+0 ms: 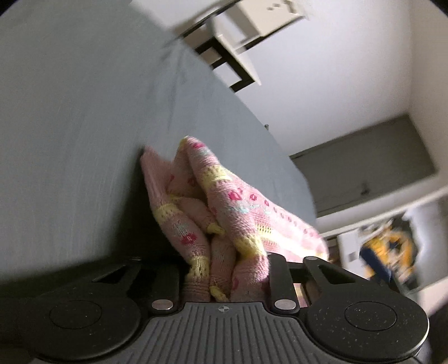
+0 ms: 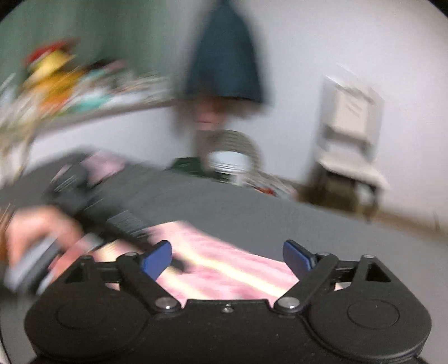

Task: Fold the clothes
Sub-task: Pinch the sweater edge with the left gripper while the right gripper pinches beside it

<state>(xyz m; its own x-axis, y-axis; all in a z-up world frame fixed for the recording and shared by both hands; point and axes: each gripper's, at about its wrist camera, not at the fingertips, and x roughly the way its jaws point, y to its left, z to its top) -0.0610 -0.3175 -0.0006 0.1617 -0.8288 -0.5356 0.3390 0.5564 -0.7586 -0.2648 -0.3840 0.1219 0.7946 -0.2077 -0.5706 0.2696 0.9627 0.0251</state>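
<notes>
Pink knit garment (image 1: 212,212) in left gripper (image 1: 224,282)

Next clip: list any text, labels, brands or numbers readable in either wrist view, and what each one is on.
None can be read.
White box high in the left wrist view: dark marks, too blurred to read.
Yellow and blue item at the right edge: print smeared, unreadable.
Colourful clutter in the right wrist view: motion-blurred, nothing legible.
Pink knitted garment clamped in the left gripper: woven pattern only, no lettering.

Left tool (image 1: 224,268) fingertips under knit garment (image 1: 224,201).
</notes>
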